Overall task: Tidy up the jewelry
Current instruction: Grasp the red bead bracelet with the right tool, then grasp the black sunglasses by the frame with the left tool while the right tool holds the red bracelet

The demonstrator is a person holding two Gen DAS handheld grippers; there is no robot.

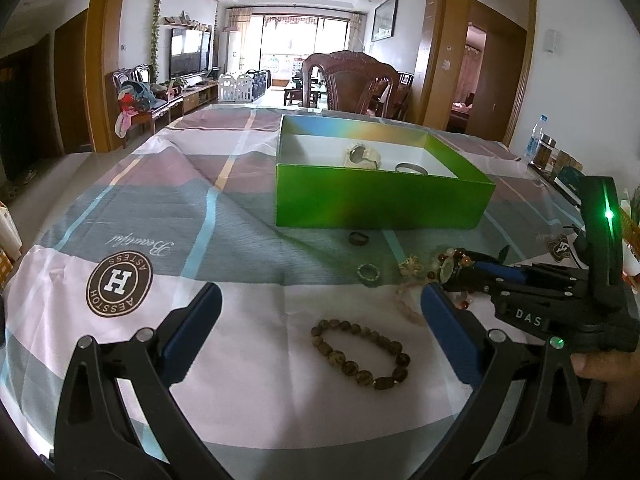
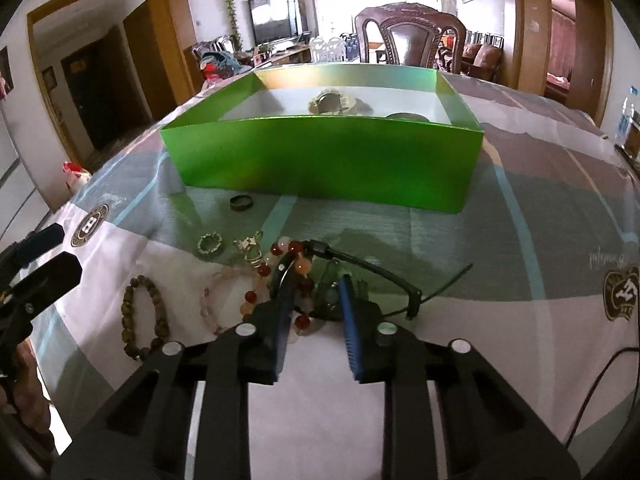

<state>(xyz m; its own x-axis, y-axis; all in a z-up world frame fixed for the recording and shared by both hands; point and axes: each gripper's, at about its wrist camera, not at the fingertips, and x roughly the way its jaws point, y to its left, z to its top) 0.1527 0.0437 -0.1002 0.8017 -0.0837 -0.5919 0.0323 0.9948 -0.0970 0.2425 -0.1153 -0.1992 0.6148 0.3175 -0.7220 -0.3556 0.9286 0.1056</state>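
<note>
A brown bead bracelet [image 1: 360, 354] lies on the cloth between the wide-apart fingers of my open left gripper [image 1: 320, 308]; nothing touches it. My right gripper [image 2: 316, 284] is narrowed on a red and orange bead bracelet [image 2: 298, 270] with a green pendant, pads against the beads, and a black strap [image 2: 372, 268] lies across it. From the left wrist view that right gripper [image 1: 460, 278] is at the right. A green box [image 1: 380, 204] stands behind, holding a pale bracelet [image 1: 360, 154] and a silver bangle [image 1: 410, 168].
Loose on the checked cloth: a dark ring [image 2: 241, 202], a greenish ring [image 2: 209, 244], a gold charm [image 2: 250, 250] and a pale pink bead bracelet [image 2: 212, 300]. A carved chair [image 1: 352, 84] stands behind the table. Bottles and jars [image 1: 540, 148] line the right edge.
</note>
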